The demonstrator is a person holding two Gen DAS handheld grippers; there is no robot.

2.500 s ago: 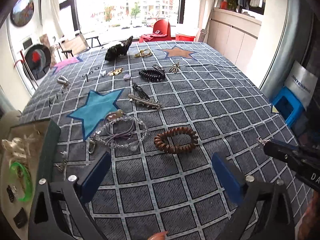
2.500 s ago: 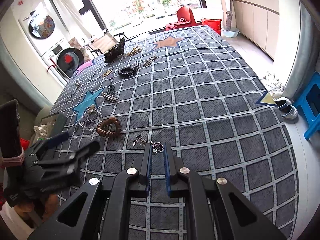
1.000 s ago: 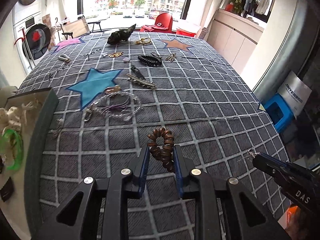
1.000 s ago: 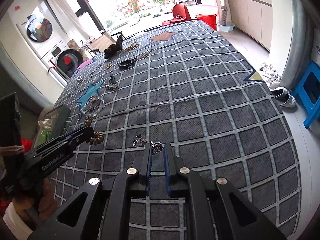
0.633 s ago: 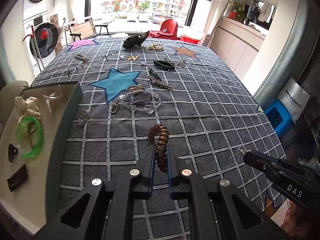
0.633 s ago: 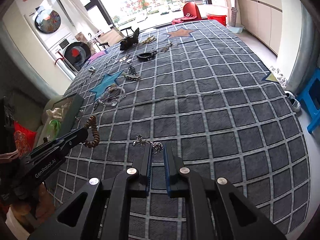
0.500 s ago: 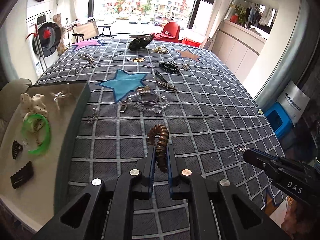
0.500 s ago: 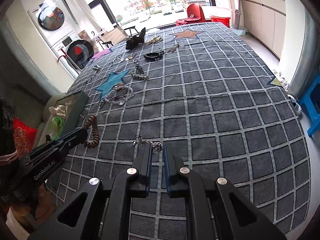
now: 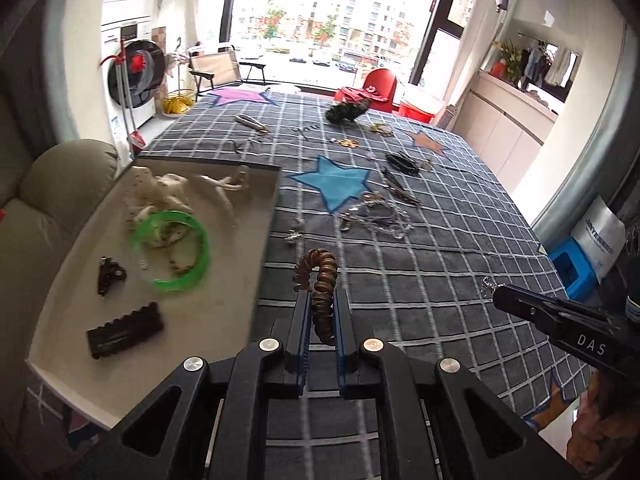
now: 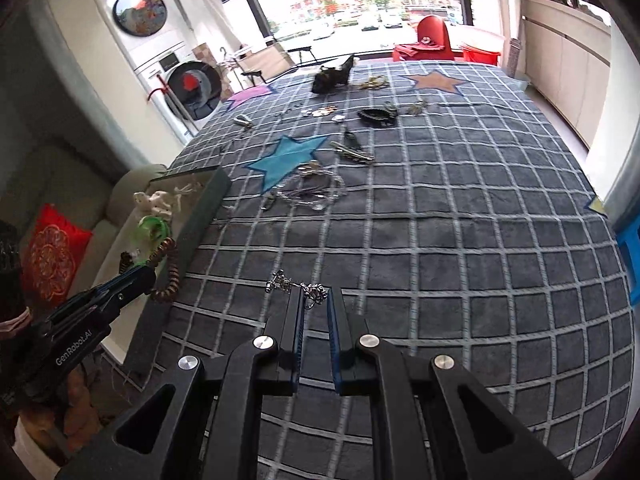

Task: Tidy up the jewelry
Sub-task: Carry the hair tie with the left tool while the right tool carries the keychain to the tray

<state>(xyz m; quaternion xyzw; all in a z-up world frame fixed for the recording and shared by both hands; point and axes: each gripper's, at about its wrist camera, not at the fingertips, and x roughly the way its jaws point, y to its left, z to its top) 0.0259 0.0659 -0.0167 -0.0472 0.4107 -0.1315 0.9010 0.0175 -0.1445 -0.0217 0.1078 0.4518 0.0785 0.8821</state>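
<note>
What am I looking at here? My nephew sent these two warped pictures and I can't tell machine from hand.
No robot: a person holds a two-finger gripper in each hand, each with a wide-angle camera looking along its fingers. One picture is from the left gripper, shut on a brown coil hair tie, beside a tray holding a green bangle. The other is from the right gripper, pinching a small silver chain. More jewelry lies on the checked blanket, such as a clear bead bracelet.
</note>
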